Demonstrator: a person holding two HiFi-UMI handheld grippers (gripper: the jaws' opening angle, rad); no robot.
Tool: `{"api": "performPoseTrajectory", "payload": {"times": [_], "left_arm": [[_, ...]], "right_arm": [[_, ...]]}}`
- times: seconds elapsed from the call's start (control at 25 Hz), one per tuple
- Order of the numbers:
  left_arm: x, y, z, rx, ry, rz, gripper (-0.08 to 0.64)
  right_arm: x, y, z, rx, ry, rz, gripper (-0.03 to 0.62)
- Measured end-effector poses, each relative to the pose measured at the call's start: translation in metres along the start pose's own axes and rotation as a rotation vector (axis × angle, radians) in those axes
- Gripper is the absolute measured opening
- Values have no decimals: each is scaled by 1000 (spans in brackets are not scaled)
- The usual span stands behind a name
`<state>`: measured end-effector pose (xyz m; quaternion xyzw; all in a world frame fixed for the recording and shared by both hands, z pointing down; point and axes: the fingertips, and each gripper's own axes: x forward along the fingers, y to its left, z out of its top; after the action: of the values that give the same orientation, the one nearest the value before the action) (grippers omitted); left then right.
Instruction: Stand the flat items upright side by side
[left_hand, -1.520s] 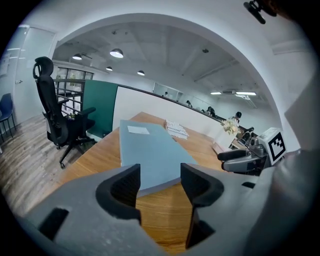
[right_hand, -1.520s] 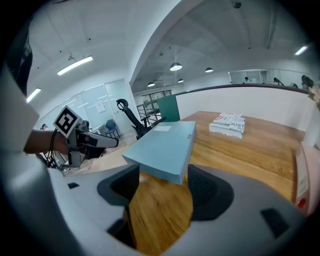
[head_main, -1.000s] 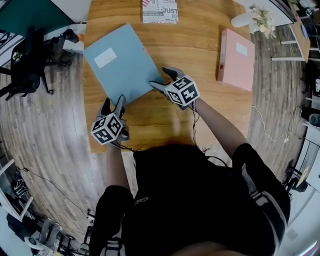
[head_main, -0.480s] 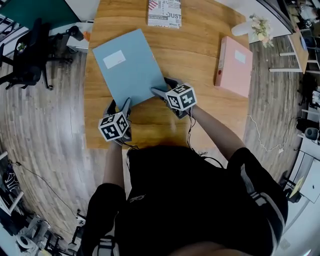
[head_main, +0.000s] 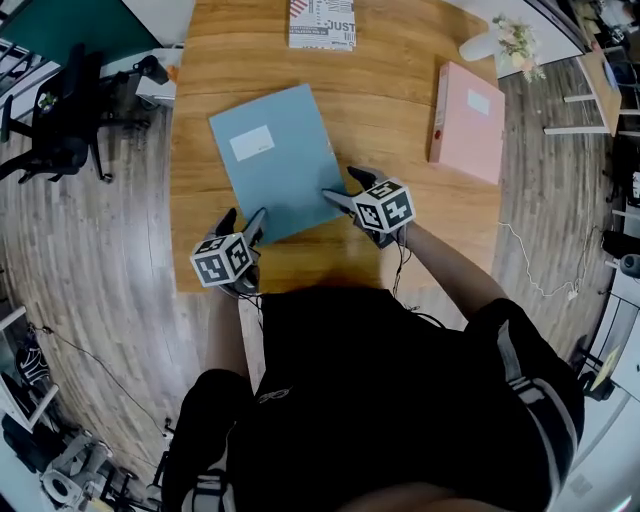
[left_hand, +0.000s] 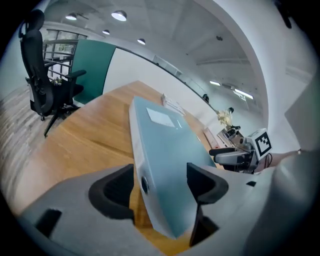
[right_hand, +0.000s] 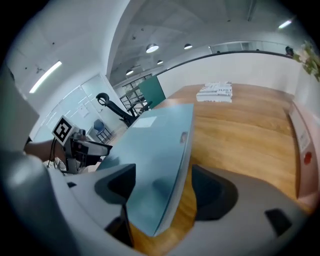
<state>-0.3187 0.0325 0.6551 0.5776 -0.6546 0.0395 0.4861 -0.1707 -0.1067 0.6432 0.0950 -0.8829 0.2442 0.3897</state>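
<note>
Bracketing the blue folder (head_main: 275, 160) lying flat mid-way across the table (head_main: 400, 100), your left gripper (head_main: 243, 218) at its 7 o'clock corner and right gripper (head_main: 343, 185) at 4 o'clock have just eased their jaws apart, unclenched around it; clamp both, then tip it upright.

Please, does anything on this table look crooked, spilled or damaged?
The blue folder lies flat but turned clearly askew to the edges of the table. Nothing looks spilled or damaged.
</note>
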Motion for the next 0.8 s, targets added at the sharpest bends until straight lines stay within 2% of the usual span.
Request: {"api": "performPoseTrajectory", "payload": {"times": [0.08, 0.16, 0.28, 0.48, 0.8], "left_arm": [[6, 14, 38, 17, -44, 3, 341], [16, 21, 71, 48, -53, -8, 344], [35, 26, 102, 38, -44, -44, 357], [55, 25, 90, -10, 35, -107, 362], [61, 22, 80, 54, -16, 32, 339]], "right_arm": [[9, -12, 36, -12, -35, 12, 350], [21, -20, 69, -13, -52, 22, 331], [46, -32, 92, 4, -17, 26, 355], [66, -29, 73, 9, 101, 40, 374], [72, -26, 78, -92, 81, 47, 368]]}}
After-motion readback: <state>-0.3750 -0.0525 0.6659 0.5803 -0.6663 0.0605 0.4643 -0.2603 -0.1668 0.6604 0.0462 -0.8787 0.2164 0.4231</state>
